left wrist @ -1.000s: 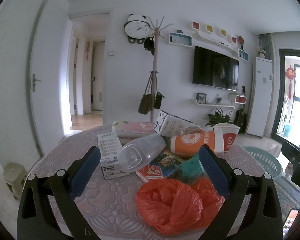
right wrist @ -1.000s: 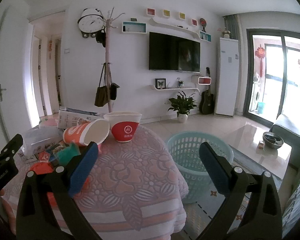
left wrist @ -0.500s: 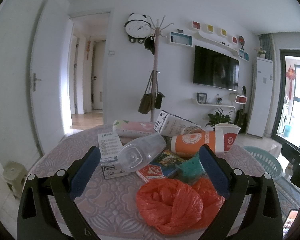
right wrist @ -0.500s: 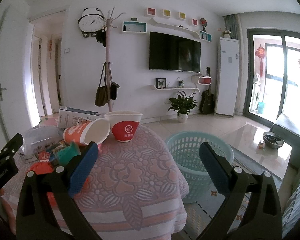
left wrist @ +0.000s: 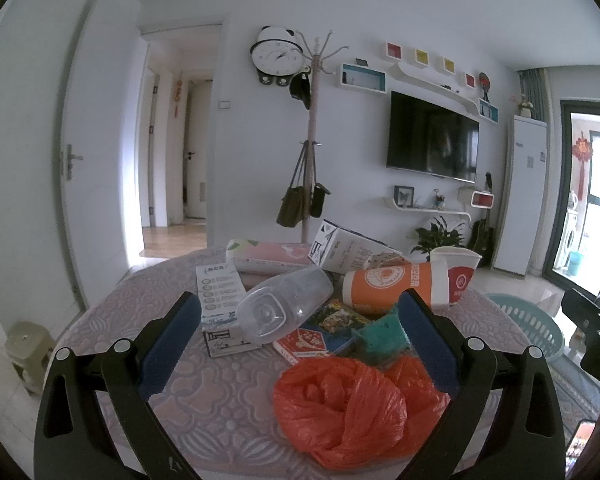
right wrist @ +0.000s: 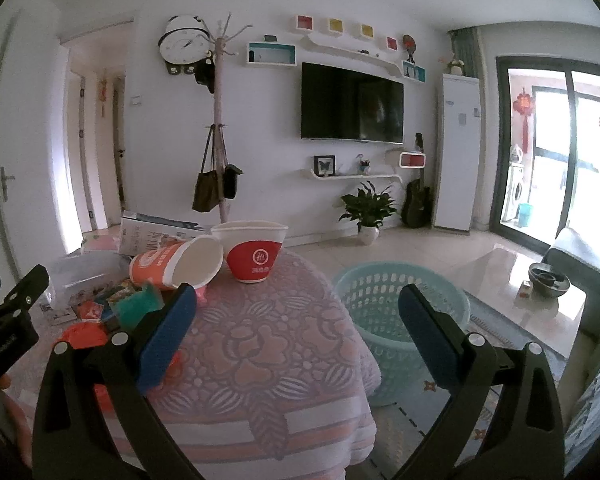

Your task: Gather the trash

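Note:
Trash lies piled on a round table with a pink patterned cloth [left wrist: 204, 408]. In the left wrist view I see an orange plastic bag [left wrist: 340, 404], a clear plastic bottle [left wrist: 288, 304] on its side, a tipped orange paper cup [left wrist: 396, 286], a red-and-white bowl [left wrist: 458, 276], a teal crumpled wrapper [left wrist: 380, 336] and small boxes. My left gripper [left wrist: 300, 328] is open and empty, above the table's near side. My right gripper [right wrist: 296, 316] is open and empty over the table's right edge, with a light blue laundry basket [right wrist: 400, 320] on the floor beyond.
A white leaflet box [left wrist: 220, 312], a red card pack [left wrist: 312, 340], a pink tissue pack [left wrist: 268, 256] and a milk carton [left wrist: 352, 248] also lie on the table. A glass coffee table [right wrist: 532, 292] and a sofa [right wrist: 584, 256] stand right of the basket.

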The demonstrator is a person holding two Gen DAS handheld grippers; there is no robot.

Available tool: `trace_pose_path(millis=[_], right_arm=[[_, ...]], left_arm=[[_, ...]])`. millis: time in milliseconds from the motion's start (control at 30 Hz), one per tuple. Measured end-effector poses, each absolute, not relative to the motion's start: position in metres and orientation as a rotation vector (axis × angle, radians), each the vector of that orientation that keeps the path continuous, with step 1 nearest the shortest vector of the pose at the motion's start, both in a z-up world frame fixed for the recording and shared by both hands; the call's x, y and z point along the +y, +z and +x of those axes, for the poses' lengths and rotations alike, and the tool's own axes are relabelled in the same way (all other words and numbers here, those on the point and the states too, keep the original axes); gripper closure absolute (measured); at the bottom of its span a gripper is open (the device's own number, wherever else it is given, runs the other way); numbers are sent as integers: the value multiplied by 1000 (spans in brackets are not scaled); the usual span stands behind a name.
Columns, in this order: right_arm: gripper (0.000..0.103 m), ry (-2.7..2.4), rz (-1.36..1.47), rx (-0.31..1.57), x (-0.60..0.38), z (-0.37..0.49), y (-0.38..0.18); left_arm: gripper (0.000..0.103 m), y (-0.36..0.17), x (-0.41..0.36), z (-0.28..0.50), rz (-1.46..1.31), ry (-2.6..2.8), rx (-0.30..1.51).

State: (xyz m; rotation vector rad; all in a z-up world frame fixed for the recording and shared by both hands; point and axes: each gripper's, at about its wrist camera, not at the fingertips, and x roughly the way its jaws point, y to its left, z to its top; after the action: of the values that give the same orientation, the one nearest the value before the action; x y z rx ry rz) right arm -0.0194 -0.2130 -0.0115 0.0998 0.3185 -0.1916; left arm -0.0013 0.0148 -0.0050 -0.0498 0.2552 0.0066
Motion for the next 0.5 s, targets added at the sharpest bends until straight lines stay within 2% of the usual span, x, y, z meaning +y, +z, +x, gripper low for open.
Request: trace_pose_path(millis=[400,500], right_arm=[[6,-174,100,328,-213,-17,-11],[13,-123,72,335,-206,-16,-10]], left_arm=[[7,-7,18,-3,-54,-20,259],[7,-5,28,-6,-65,-64,301]])
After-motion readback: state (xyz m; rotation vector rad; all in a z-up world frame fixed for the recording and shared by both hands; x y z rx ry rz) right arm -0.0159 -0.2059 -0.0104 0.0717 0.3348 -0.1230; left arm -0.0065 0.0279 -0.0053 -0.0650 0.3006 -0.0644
